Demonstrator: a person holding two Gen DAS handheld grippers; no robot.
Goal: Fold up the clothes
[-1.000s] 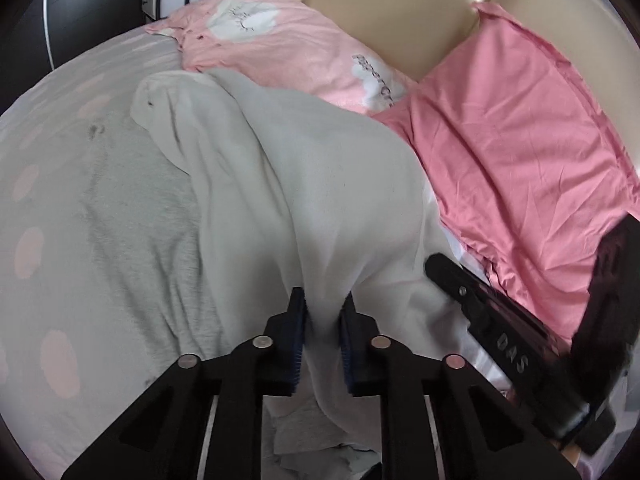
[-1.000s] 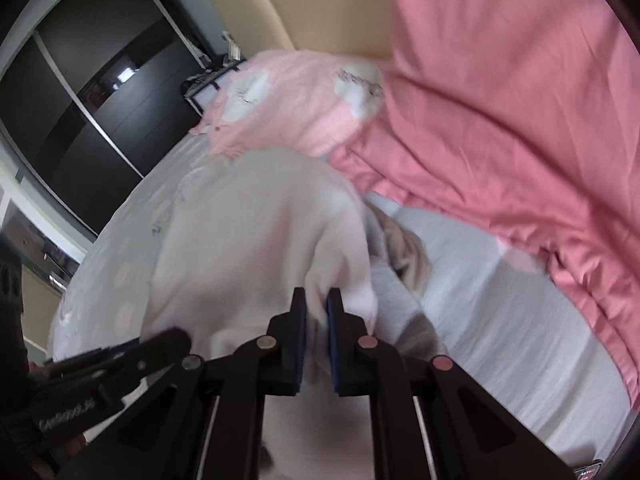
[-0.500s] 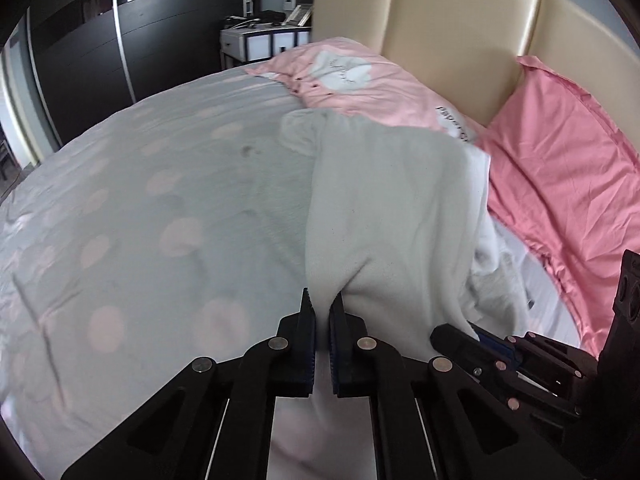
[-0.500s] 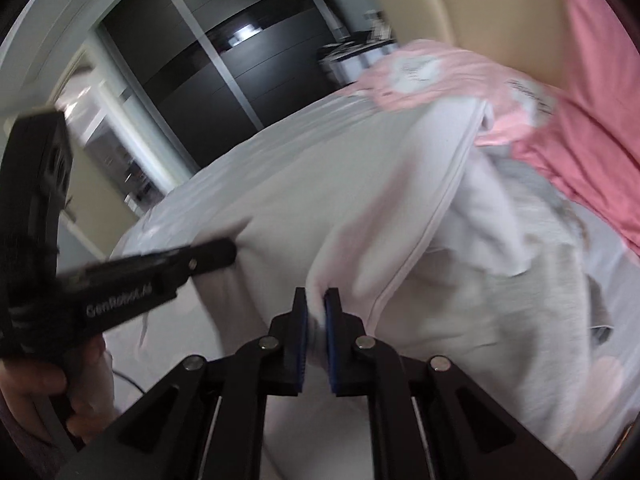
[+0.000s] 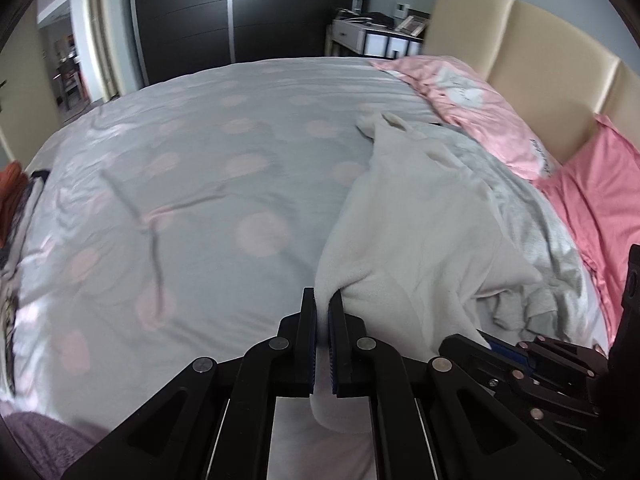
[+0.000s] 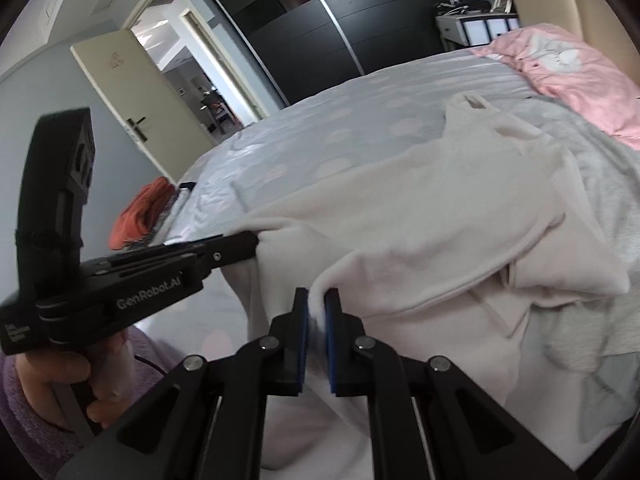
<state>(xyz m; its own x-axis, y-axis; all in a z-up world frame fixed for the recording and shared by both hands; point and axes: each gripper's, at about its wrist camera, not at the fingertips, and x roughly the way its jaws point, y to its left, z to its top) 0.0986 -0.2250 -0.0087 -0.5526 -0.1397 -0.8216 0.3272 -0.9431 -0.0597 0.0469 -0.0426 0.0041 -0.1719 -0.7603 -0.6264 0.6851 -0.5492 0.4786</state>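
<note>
A cream fleece garment [image 5: 416, 224] [image 6: 420, 216] stretches over the bed from the pillows toward me. My left gripper [image 5: 322, 300] is shut on one bunched edge of it. My right gripper [image 6: 316, 300] is shut on another fold of the same edge, a short way to the right. In the right wrist view the left gripper [image 6: 256, 244] pinches the cloth at the left, held by a hand [image 6: 56, 376]. The right gripper's fingers [image 5: 472, 348] show low on the right in the left wrist view. A grey garment [image 5: 524, 216] [image 6: 604, 184] lies partly under the cream one.
The bed [image 5: 192, 184] has a grey cover with pale pink dots. Pink pillows [image 5: 472, 92] lean on a beige headboard [image 5: 520, 40]. Orange clothing [image 6: 140, 208] lies at the bed's far left edge. A dark wardrobe [image 5: 248, 16], a bedside table [image 5: 372, 36] and an open door [image 6: 132, 88] stand beyond.
Both grippers have swung away from the pillows across the bed, dragging the cream garment with them. The views now face the wardrobe and door. Both stay shut on the cloth.
</note>
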